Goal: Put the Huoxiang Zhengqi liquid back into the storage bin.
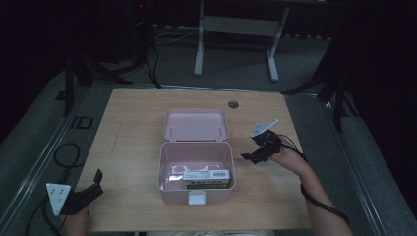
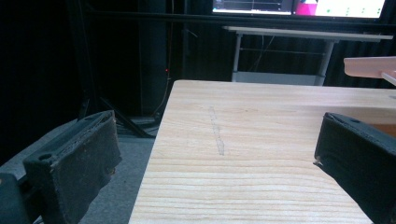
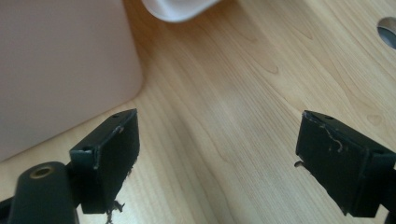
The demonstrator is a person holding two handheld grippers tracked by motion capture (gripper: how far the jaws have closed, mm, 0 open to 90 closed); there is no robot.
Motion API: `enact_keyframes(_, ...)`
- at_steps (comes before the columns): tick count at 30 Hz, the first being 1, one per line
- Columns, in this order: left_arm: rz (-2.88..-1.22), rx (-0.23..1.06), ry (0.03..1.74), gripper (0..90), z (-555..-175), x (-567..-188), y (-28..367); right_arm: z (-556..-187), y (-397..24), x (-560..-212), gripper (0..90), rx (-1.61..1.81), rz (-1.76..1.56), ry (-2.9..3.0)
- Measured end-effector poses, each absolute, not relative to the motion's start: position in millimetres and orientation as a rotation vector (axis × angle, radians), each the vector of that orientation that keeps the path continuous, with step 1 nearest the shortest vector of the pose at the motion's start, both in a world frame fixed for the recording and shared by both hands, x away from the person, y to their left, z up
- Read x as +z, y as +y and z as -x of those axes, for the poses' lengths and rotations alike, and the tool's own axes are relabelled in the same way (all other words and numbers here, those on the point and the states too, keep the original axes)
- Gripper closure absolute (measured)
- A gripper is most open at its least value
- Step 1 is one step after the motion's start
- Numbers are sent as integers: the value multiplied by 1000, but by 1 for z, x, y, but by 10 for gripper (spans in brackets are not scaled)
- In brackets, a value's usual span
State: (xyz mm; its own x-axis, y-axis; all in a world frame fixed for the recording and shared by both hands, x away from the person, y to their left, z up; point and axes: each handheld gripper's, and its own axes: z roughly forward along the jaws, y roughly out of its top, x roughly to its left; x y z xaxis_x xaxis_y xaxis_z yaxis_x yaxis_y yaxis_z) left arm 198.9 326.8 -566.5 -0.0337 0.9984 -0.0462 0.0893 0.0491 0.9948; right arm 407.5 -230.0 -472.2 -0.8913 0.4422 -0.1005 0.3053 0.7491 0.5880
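A pink box is sitting open mid-table, a carton lying inside. Both the left gripper and right gripper are waiting, jaws apart, empty. Closing the lid likely needs a slow, even push.

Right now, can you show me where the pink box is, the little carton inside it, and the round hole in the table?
pink box (image 1: 195, 156): high view, on its back inside wall.
carton (image 1: 206, 178): high view, on its top face.
round hole (image 1: 233, 104): high view, on its middle.

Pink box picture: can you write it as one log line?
pink box: lid open, carton inside | left gripper: open, empty | right gripper: open, empty
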Motion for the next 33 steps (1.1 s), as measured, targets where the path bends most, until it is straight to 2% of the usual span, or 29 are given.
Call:
enact_keyframes(16,-1225,1155,1322,2,-199,-566,327,-402,-273,-524,129,1055,-846,2469)
enact_keyframes(33,-1225,1153,1322,2,-199,-566,327,-399,-325,-538,126,1074,-1199,2119)
